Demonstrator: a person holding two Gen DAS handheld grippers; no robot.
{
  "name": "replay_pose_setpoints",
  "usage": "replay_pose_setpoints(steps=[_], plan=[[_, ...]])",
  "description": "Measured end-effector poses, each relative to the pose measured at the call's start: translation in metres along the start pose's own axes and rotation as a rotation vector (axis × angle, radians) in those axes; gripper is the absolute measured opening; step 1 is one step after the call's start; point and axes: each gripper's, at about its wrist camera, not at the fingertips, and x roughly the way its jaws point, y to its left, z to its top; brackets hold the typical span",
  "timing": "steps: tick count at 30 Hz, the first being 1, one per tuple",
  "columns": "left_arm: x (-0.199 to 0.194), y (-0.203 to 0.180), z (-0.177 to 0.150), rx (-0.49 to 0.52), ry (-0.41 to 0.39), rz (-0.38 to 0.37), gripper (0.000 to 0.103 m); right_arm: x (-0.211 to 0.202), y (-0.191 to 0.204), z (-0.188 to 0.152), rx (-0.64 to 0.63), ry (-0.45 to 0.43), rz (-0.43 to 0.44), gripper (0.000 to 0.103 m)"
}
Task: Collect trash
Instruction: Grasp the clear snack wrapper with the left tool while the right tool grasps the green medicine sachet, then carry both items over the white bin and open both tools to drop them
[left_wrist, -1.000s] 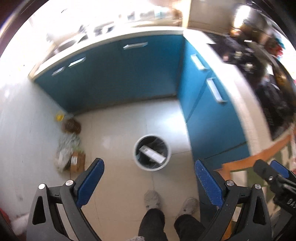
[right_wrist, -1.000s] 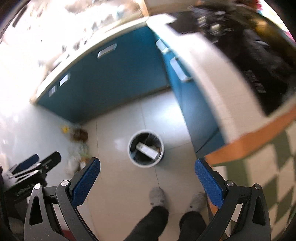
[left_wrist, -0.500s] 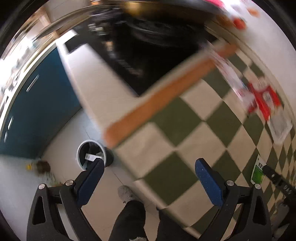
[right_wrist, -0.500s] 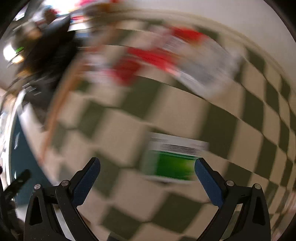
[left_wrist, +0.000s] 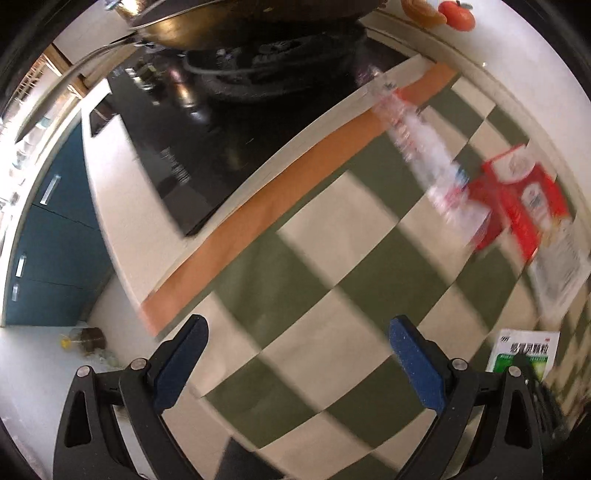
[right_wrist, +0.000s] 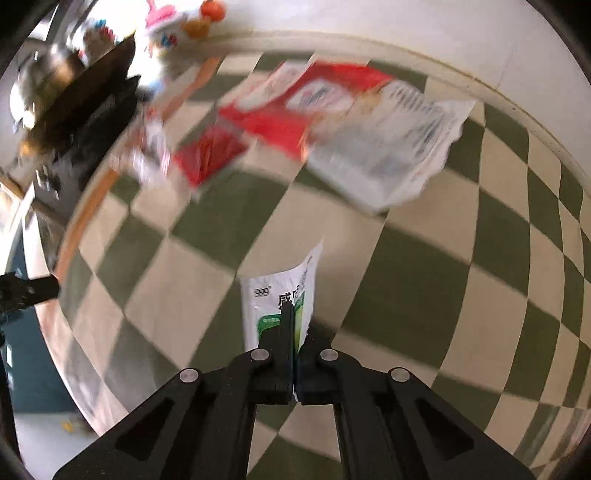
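Note:
My right gripper (right_wrist: 293, 310) is shut on the lower edge of a green and white sachet (right_wrist: 280, 291), which stands up from the green and cream checkered cloth (right_wrist: 424, 266). The same sachet (left_wrist: 524, 347) shows at the lower right of the left wrist view, with a dark finger over it. My left gripper (left_wrist: 297, 325) hangs open above the checkered cloth (left_wrist: 295, 240), with nothing between its blue pads. A red and white carton (right_wrist: 280, 114) and a white printed wrapper (right_wrist: 388, 147) lie blurred farther back near the wall. A clear plastic wrapper (left_wrist: 417, 140) lies beside them.
A black cooktop (left_wrist: 207, 122) with a wok (left_wrist: 221, 18) borders the cloth at the upper left. Blue cabinets (left_wrist: 48, 240) and the floor lie off the counter's left edge. A tomato (left_wrist: 458, 14) sits by the white wall.
Both grippers swung from above the floor bin to over the checkered counter. The right gripper went from wide open to shut on the sachet. The left stayed open.

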Motion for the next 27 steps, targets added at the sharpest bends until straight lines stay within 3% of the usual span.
replay_pose_setpoints(steps=[5, 8, 10, 11, 16, 18, 22, 27], plan=[[0.008, -0.034, 0.057, -0.052, 0.033, -0.175, 0.099, -0.02, -0.03, 0.042, 0.098, -0.064, 0.064, 0.0], [0.021, -0.058, 0.085, -0.044, 0.048, -0.226, 0.099, -0.027, -0.029, 0.059, 0.112, -0.096, 0.061, 0.0], [0.033, -0.069, 0.1, -0.025, 0.068, -0.239, 0.079, -0.019, -0.018, 0.072, 0.115, -0.107, 0.05, 0.0], [0.041, -0.076, 0.106, -0.008, 0.086, -0.232, 0.073, -0.021, -0.022, 0.075, 0.119, -0.109, 0.044, 0.0], [0.065, -0.099, 0.108, 0.093, 0.138, -0.228, 0.012, -0.005, -0.02, 0.085, 0.138, -0.098, 0.034, 0.0], [0.067, -0.102, 0.102, 0.13, 0.137, -0.225, 0.004, -0.004, -0.017, 0.081, 0.131, -0.09, 0.032, 0.0], [0.048, -0.092, 0.084, 0.164, 0.08, -0.228, 0.001, -0.011, -0.008, 0.072, 0.122, -0.088, 0.038, 0.0], [0.003, -0.051, 0.054, 0.154, -0.004, -0.264, 0.001, -0.031, 0.014, 0.059, 0.078, -0.096, 0.067, 0.0]])
